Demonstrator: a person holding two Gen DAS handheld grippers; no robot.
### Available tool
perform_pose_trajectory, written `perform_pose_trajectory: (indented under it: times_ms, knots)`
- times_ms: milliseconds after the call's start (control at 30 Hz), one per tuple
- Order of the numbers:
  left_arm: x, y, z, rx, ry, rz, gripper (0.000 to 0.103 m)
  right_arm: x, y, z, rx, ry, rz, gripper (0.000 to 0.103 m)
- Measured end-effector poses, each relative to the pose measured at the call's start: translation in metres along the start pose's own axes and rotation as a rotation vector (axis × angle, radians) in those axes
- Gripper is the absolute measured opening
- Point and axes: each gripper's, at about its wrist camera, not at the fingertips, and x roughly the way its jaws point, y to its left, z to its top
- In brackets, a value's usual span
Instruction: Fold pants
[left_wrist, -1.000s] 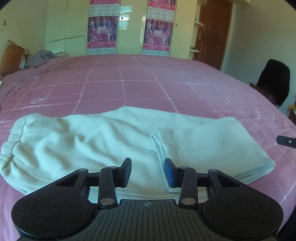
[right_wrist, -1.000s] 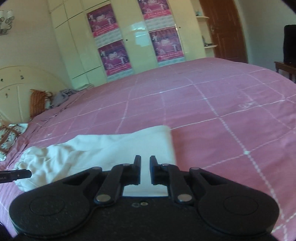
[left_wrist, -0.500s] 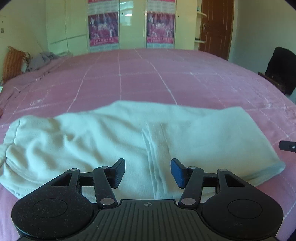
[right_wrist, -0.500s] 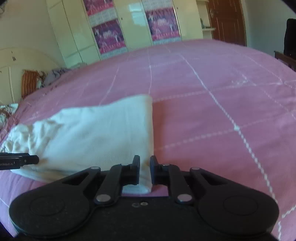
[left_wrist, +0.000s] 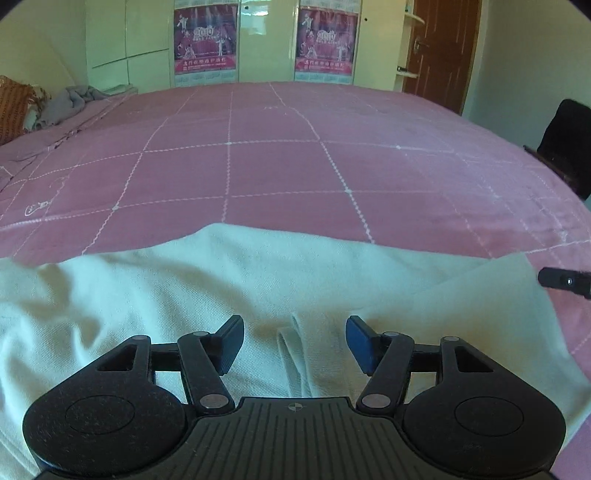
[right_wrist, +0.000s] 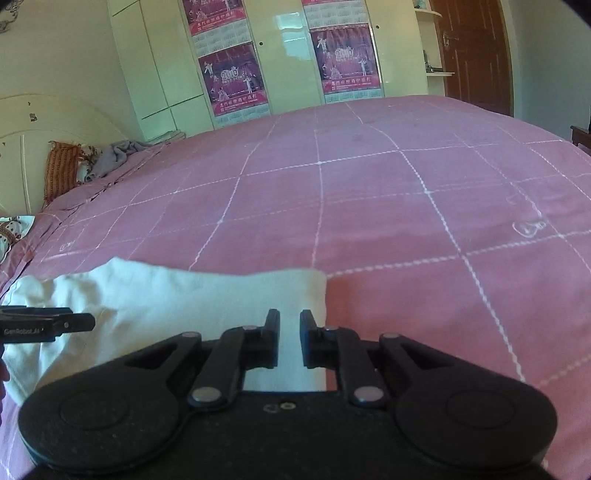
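Pale green pants (left_wrist: 258, 280) lie partly folded on the pink bedspread (left_wrist: 277, 173). My left gripper (left_wrist: 294, 345) is open, low over the pants, with the folded leg's hem edge (left_wrist: 291, 347) between its fingers. My right gripper (right_wrist: 289, 339) has a narrow gap between its fingers and sits over the right end of the pants (right_wrist: 207, 299), near the fold's edge. Nothing is pinched in it. The tip of the right gripper shows at the left view's right edge (left_wrist: 565, 282); the left gripper's tip shows at the right view's left edge (right_wrist: 48, 323).
The bed fills both views. An orange pillow (right_wrist: 61, 170) and grey clothes (right_wrist: 122, 155) lie at the head. A wardrobe with posters (left_wrist: 266, 40) stands behind, a brown door (left_wrist: 443, 48) and a dark chair (left_wrist: 565, 144) to the right.
My left gripper has moved down and closer to the pants and opened wider around the hem edge. My right gripper has moved along the fold's right end and its gap has widened slightly.
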Motion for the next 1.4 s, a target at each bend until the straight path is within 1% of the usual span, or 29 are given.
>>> perform_pose_trajectory:
  times_ms: [33,67,100,167,267,433,533,633,667,733,800,933,967,1000,1033,1067,1133,1167,1200,1267,1300,1367,1400]
  knots:
    - [0.012,-0.002,-0.002,0.017,0.05,0.002,0.064,0.012,0.0,0.006,-0.004,0.016,-0.009,0.013]
    - [0.015,-0.002,-0.005,0.019,0.037,0.004,0.066,0.028,-0.001,0.008,-0.006,0.059,-0.032,0.013]
    - [0.015,-0.003,-0.006,0.03,0.031,0.014,0.068,0.045,-0.003,0.008,-0.013,0.127,-0.047,0.013]
    - [0.013,-0.006,-0.007,0.04,0.024,0.022,0.068,0.049,-0.002,0.005,-0.051,0.124,-0.049,0.013]
    - [0.01,-0.006,-0.01,0.033,0.016,0.026,0.068,0.04,0.002,-0.001,-0.085,0.127,-0.053,0.015]
    - [-0.005,-0.007,-0.017,0.041,0.027,0.018,0.068,0.015,0.006,-0.012,-0.122,0.134,-0.075,0.027]
    - [-0.021,-0.008,-0.032,0.055,0.011,0.019,0.068,-0.006,0.006,-0.027,-0.119,0.141,-0.066,0.028]
    - [-0.035,-0.013,-0.046,0.085,-0.001,0.028,0.068,-0.027,0.008,-0.05,-0.131,0.147,-0.067,0.029]
    - [-0.038,-0.016,-0.049,0.096,-0.005,0.034,0.068,-0.034,0.008,-0.057,-0.139,0.14,-0.07,0.027]
    - [-0.043,-0.019,-0.053,0.106,-0.002,0.038,0.068,-0.044,0.007,-0.066,-0.128,0.128,-0.071,0.027]
    - [-0.046,-0.018,-0.054,0.111,0.003,0.038,0.068,-0.051,0.006,-0.067,-0.111,0.112,-0.079,0.028]
    - [-0.05,-0.017,-0.059,0.109,0.004,0.038,0.069,-0.072,0.014,-0.063,-0.1,0.011,-0.053,0.029]
    - [-0.05,-0.016,-0.06,0.111,0.008,0.04,0.069,-0.072,0.018,-0.064,-0.112,0.011,-0.047,0.03]
    - [-0.051,-0.016,-0.06,0.109,0.013,0.043,0.071,-0.066,0.02,-0.067,-0.122,0.049,-0.045,0.031]
    - [-0.054,-0.014,-0.06,0.101,0.014,0.041,0.071,-0.054,0.021,-0.071,-0.132,0.118,-0.052,0.031]
    - [-0.06,-0.011,-0.06,0.087,0.0,0.035,0.071,-0.051,0.022,-0.074,-0.149,0.123,-0.061,0.031]
    - [-0.081,0.005,-0.064,0.041,-0.057,0.013,0.071,-0.057,0.022,-0.069,-0.134,0.105,-0.066,0.031]
    - [-0.095,0.018,-0.069,0.012,-0.097,0.008,0.071,-0.062,0.021,-0.067,-0.112,0.082,-0.05,0.031]
    - [-0.107,0.034,-0.074,-0.025,-0.138,0.006,0.071,-0.066,0.019,-0.066,-0.095,0.062,-0.032,0.032]
    - [-0.129,0.072,-0.088,-0.116,-0.206,0.021,0.072,-0.074,0.017,-0.068,-0.096,0.035,-0.037,0.032]
    - [-0.137,0.091,-0.095,-0.152,-0.233,0.029,0.076,-0.078,0.015,-0.069,-0.097,0.017,-0.034,0.032]
    - [-0.149,0.134,-0.111,-0.232,-0.28,0.109,0.079,-0.085,0.006,-0.071,-0.071,-0.021,-0.01,0.032]
    - [-0.151,0.152,-0.118,-0.271,-0.292,0.131,0.079,-0.088,0.001,-0.073,-0.051,-0.039,0.0,0.032]
